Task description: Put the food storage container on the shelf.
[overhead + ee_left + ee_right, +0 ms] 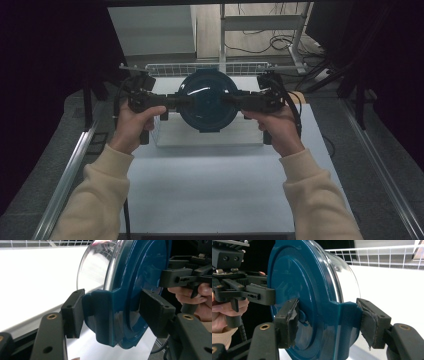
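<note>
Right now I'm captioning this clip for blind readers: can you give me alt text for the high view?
Two hands hold black grippers, the left gripper and right gripper, clamped on opposite sides of a round container with a dark blue lid, lifted above a white table. A white wire basket stands behind it.

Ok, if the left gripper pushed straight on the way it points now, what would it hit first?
The round dark-blue lidded glass container, already between the left gripper fingers at a lid tab. Beyond it in that line sits the right gripper, gripping the opposite side.
</note>
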